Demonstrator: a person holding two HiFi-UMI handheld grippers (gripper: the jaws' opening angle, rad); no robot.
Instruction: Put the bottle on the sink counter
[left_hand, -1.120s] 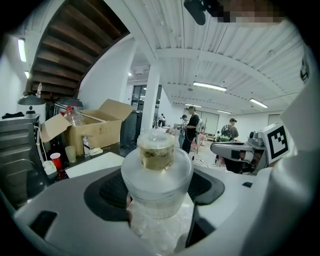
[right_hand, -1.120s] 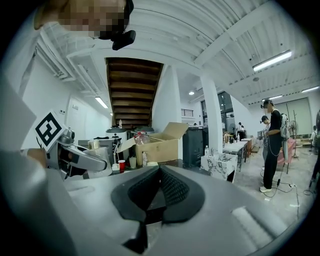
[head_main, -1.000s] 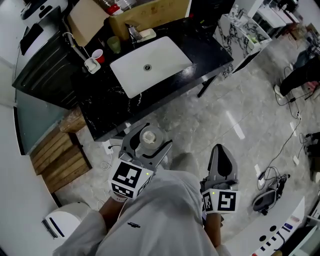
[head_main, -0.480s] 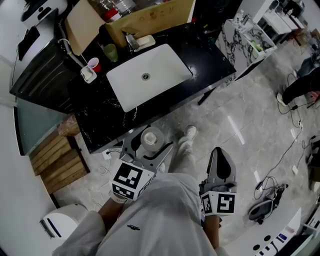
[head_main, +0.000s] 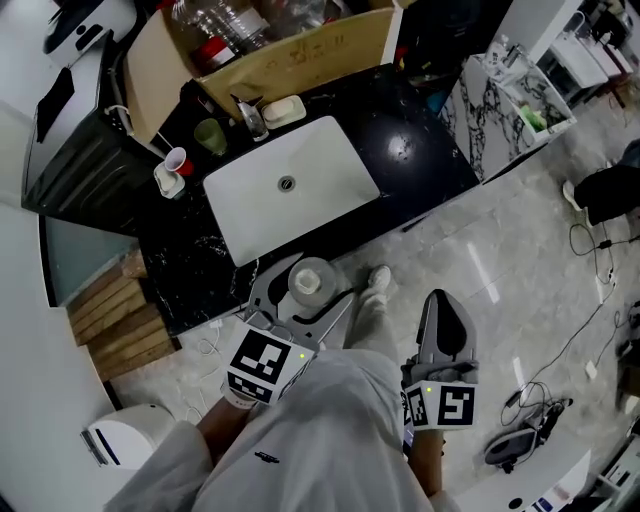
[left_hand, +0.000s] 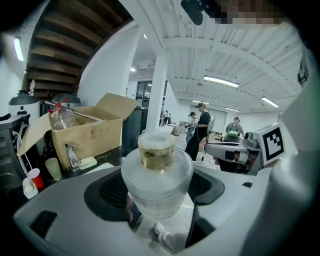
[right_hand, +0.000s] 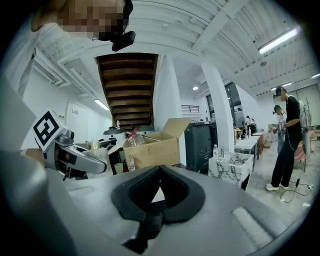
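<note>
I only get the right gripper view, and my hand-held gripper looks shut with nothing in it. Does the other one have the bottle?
Observer: Yes. In the left gripper view the left hand-held gripper is shut on the bottle, a clear one with a pale cap.
Operator: Is it above the counter yet?
Observer: Not yet, I think. In the head view it shows just in front of the black counter, by the white sink.
Operator: Where is there room?
Observer: A red cup and a green cup stand left of the sink in the head view; I see nothing to its right.
</note>
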